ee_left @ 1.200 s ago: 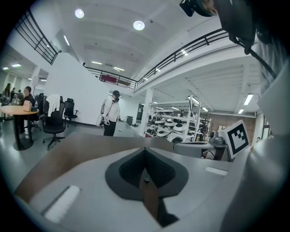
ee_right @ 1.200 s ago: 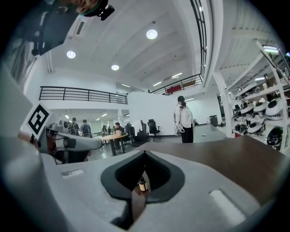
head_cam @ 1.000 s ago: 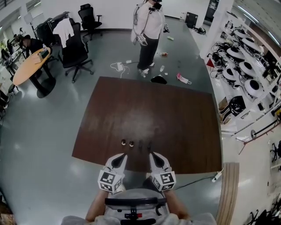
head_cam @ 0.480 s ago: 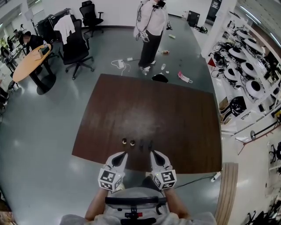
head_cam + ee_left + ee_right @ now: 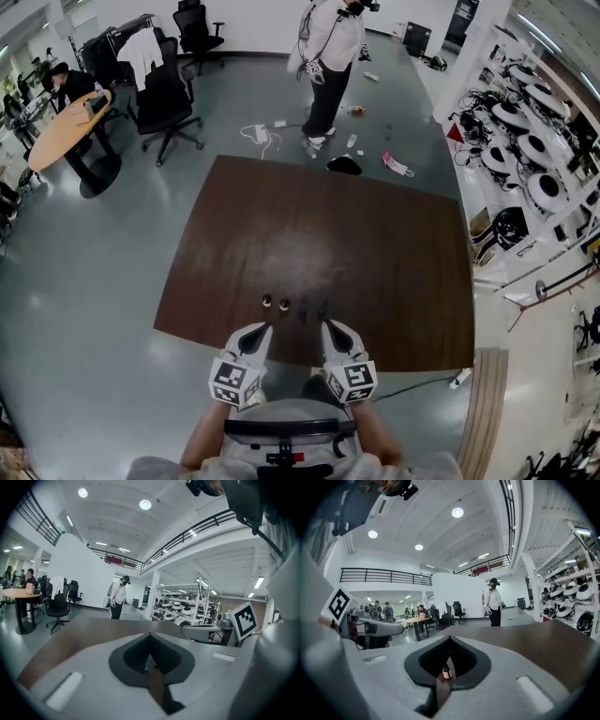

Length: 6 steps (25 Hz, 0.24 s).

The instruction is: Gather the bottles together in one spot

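Note:
Several small bottles stand in a short row near the front edge of the brown table [image 5: 375, 253]: two light-capped bottles [image 5: 266, 301] [image 5: 284, 304] and two darker bottles [image 5: 303, 310] [image 5: 322, 308]. My left gripper [image 5: 260, 330] hovers just short of the light-capped pair, jaws shut with nothing held. My right gripper [image 5: 331, 328] hangs level beside it, just short of the dark pair, and is also shut and empty. In the right gripper view a small brown bottle [image 5: 446, 671] shows through the recess behind the right gripper's [image 5: 450, 639] closed jaw tips. The left gripper's [image 5: 150, 637] tips meet too.
A person [image 5: 330, 56] stands on the floor beyond the table's far edge, with cables [image 5: 258, 134] and a dark object [image 5: 344, 165] on the floor nearby. Office chairs [image 5: 164, 98] and a round wooden table [image 5: 61, 136] are far left. Shelves of white devices [image 5: 534, 141] line the right.
Both grippers and the bottles keep their places. The view has drifted slightly, so the standing person sits a little higher and further right.

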Tool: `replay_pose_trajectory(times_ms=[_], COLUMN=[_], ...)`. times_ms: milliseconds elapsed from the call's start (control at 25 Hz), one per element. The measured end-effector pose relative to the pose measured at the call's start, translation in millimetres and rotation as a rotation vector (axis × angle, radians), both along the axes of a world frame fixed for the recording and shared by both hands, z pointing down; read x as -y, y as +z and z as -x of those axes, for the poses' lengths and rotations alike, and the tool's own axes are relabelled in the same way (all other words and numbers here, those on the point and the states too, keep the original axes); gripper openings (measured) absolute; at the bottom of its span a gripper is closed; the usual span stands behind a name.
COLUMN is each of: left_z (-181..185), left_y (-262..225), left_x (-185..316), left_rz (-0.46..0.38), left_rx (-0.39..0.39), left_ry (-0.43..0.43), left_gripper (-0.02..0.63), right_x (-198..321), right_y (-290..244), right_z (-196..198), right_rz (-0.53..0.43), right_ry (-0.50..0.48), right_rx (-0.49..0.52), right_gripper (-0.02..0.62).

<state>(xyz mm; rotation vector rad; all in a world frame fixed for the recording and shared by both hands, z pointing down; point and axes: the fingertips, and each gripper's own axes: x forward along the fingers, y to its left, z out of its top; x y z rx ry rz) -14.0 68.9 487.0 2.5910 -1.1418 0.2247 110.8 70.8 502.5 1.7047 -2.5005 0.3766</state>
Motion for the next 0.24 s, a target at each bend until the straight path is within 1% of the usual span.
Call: replay_pose_trajectory(times_ms=[240], left_z=[1.1], left_y=[2.2], left_x=[-0.6], left_rz=[0.008], left_rx=[0.007], left_ry=[-0.004], left_gripper=[0.002], right_x=[-2.3], right_y=[2.3], right_z=[0.2], right_rz=[0.010], right_ry=[0.001], right_rx=[0.006], right_gripper=[0.002])
